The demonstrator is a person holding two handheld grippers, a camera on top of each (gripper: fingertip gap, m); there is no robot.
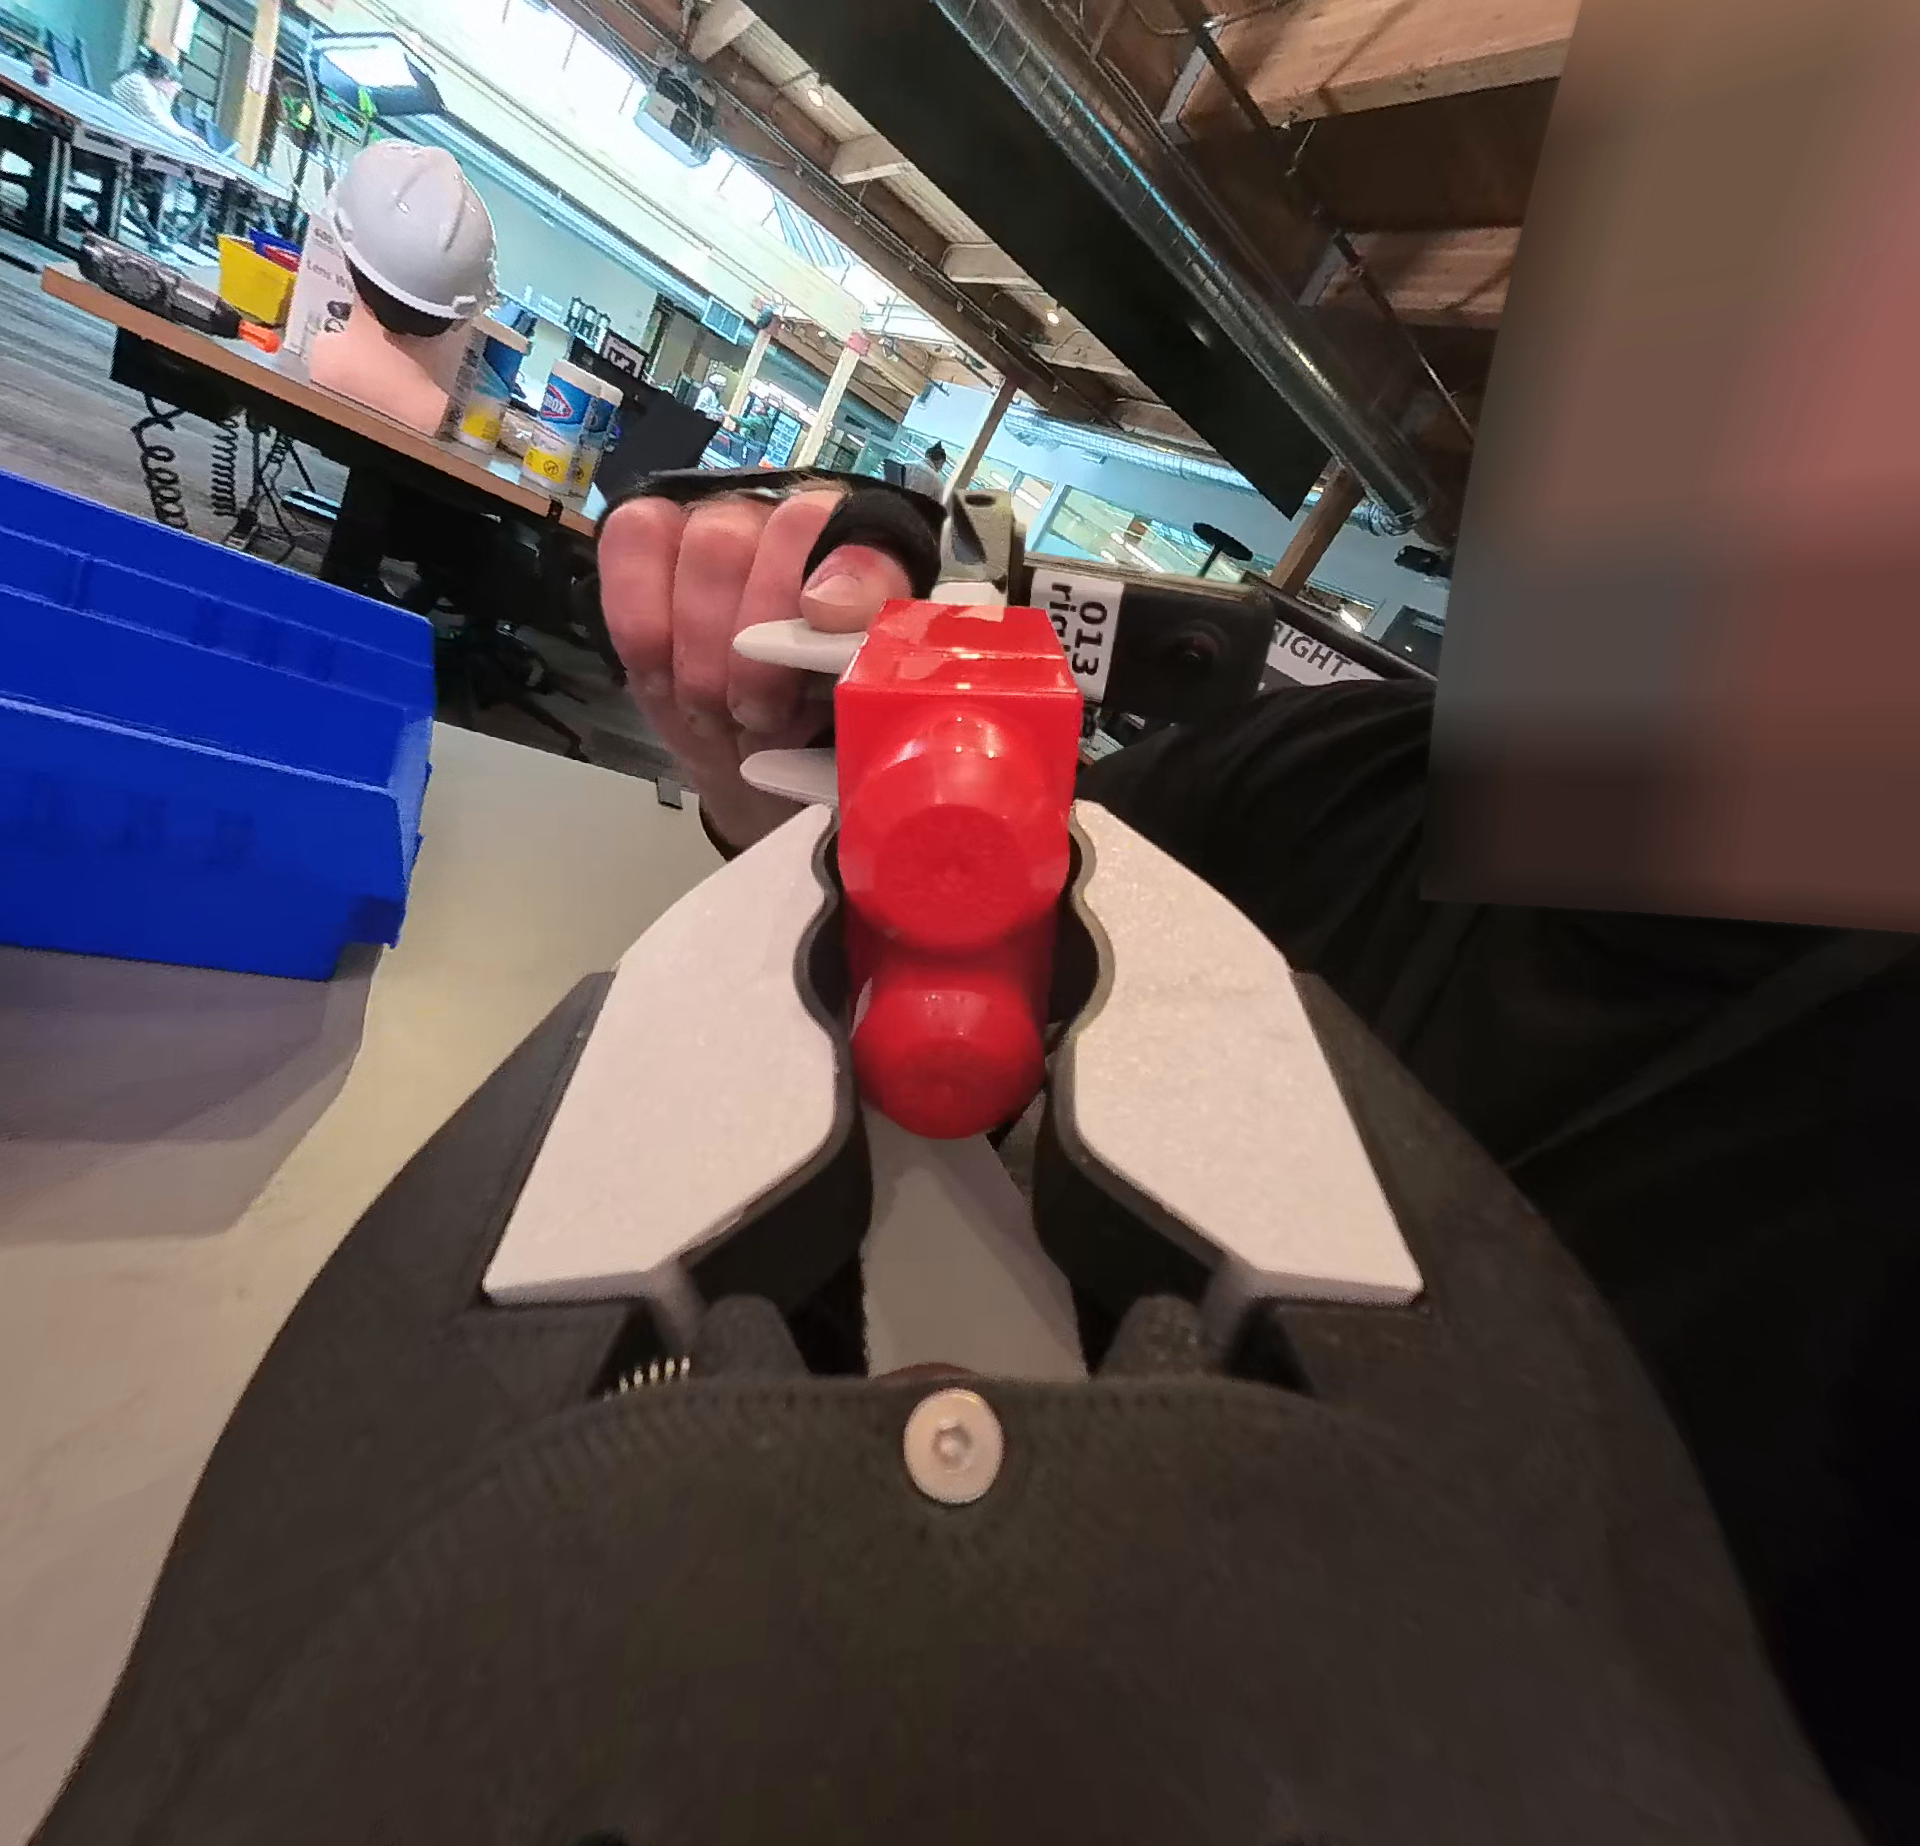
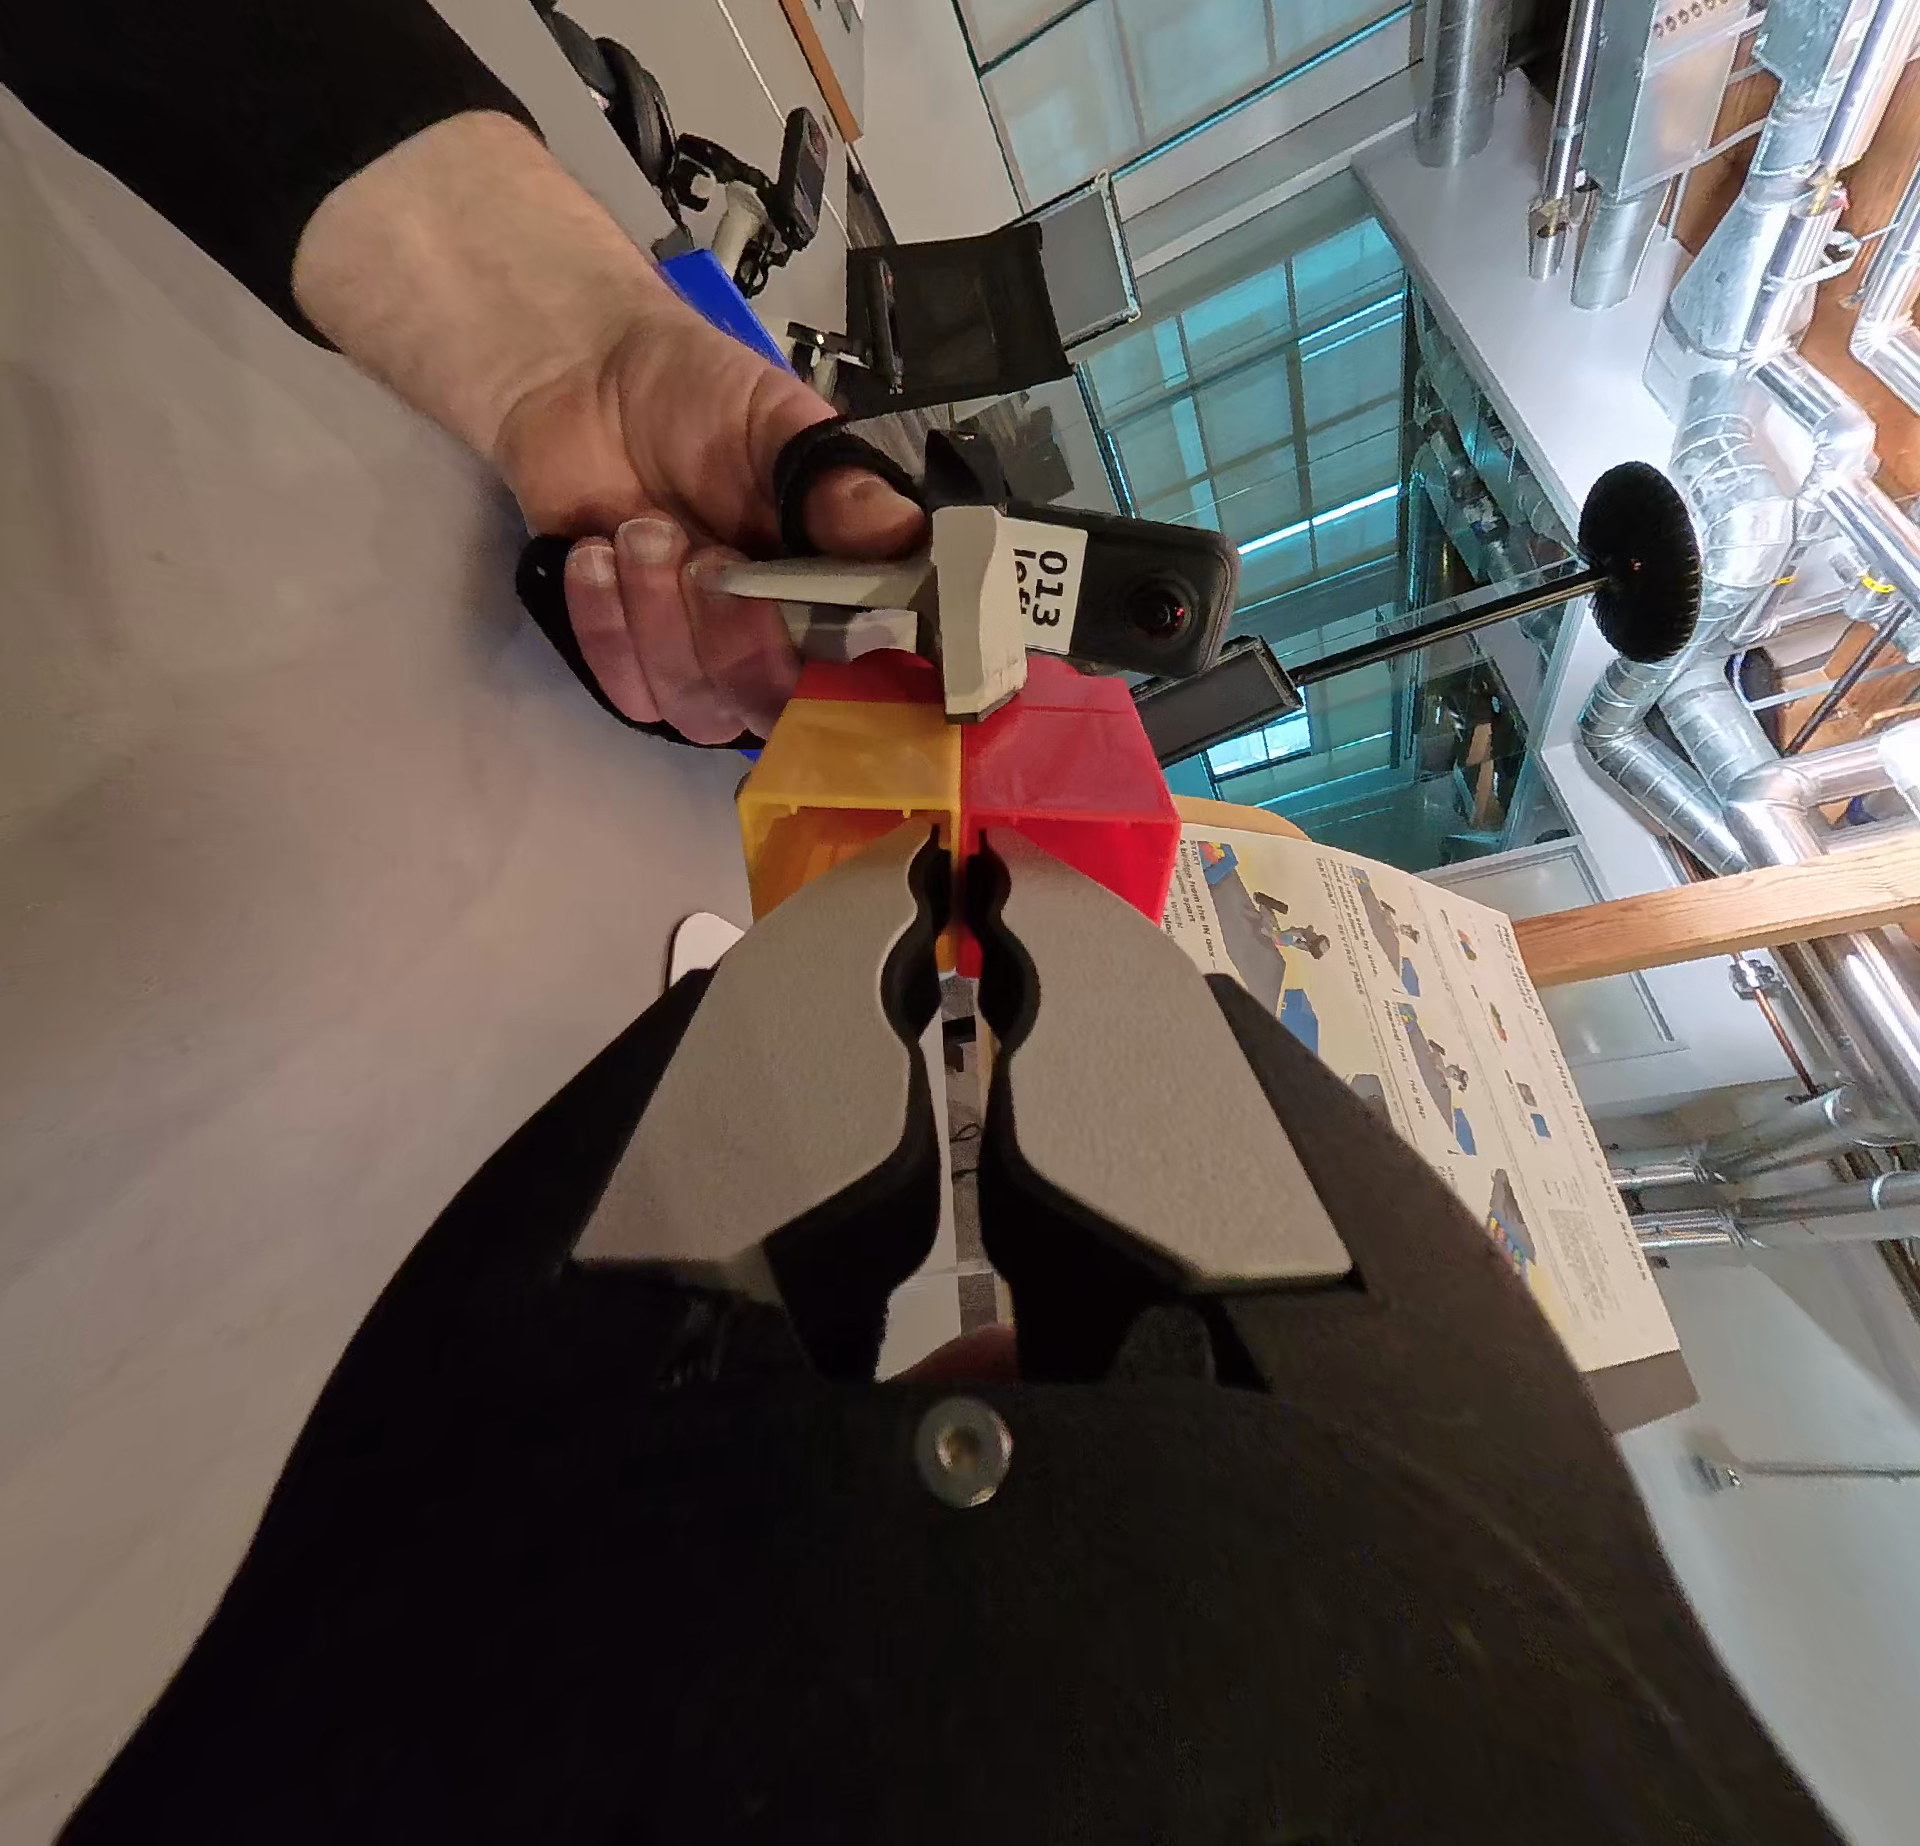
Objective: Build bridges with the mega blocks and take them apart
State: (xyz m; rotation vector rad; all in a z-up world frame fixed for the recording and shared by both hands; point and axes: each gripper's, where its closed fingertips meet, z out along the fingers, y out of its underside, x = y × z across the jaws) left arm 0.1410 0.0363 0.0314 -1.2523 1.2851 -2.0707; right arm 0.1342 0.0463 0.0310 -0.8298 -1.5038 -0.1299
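Red two-stud block point(image 1: 951, 861), raised off the bench point(image 1: 312, 1121), sits clamped in our left hand-held gripper point(image 1: 951, 851). Right hand-held gripper point(image 2: 958, 846) pinches adjoining yellow block point(image 2: 847, 773) and red block walls; we'd peel apart gently.

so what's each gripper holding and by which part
Left gripper: red block, clamped by its sides. Right gripper: pinching the touching walls of the yellow block and another red block.
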